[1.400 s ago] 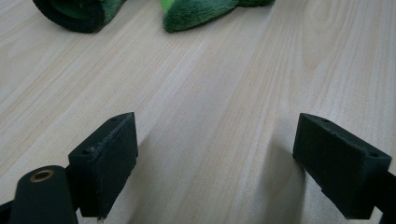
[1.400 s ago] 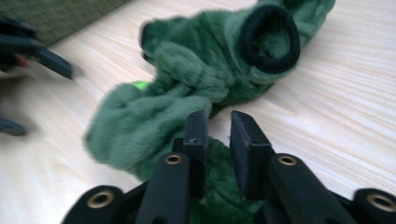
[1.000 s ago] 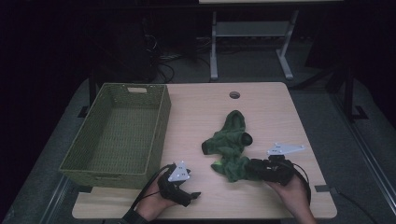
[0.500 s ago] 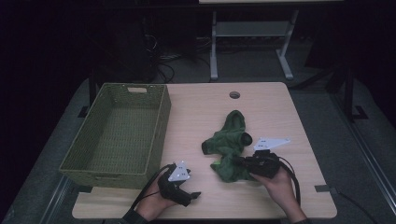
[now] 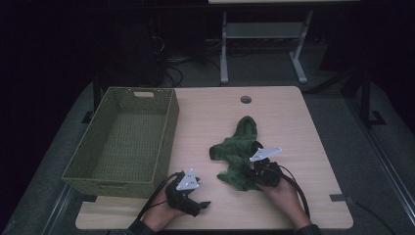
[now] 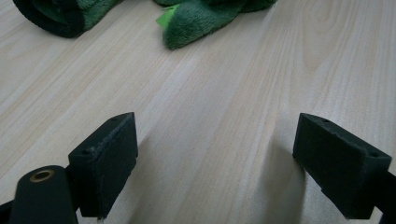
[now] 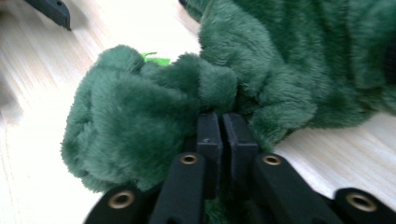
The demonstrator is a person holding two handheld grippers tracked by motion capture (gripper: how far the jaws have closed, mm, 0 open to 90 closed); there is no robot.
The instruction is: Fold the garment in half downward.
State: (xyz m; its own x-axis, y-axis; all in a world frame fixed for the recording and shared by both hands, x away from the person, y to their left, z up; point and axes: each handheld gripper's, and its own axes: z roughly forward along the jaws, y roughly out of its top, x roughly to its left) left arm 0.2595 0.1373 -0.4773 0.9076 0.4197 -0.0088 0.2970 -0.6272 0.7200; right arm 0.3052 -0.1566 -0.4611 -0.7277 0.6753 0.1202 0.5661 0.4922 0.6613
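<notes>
A dark green fleece garment (image 5: 237,149) lies crumpled on the right half of the wooden table (image 5: 293,122). My right gripper (image 5: 250,173) is at its near edge, shut on a fold of the fleece (image 7: 140,121). Its jaws (image 7: 221,119) have just been closing and have eased a touch, with the pile pinched between the pads. My left gripper (image 5: 199,199) rests low by the table's front edge, left of the garment. It stands open (image 6: 215,140) over bare wood with nothing between its jaws. The fleece's edge (image 6: 201,18) lies a short way ahead of it.
A green woven basket (image 5: 169,127) with nothing in it sits on the table's left side, just beyond my left hand. A round cable hole (image 5: 245,99) is near the far edge. Bare wood lies between the two grippers and right of the garment.
My right gripper has slid left across the table and into the garment's near edge, closing on the fleece and bunching it. The left gripper has stayed put.
</notes>
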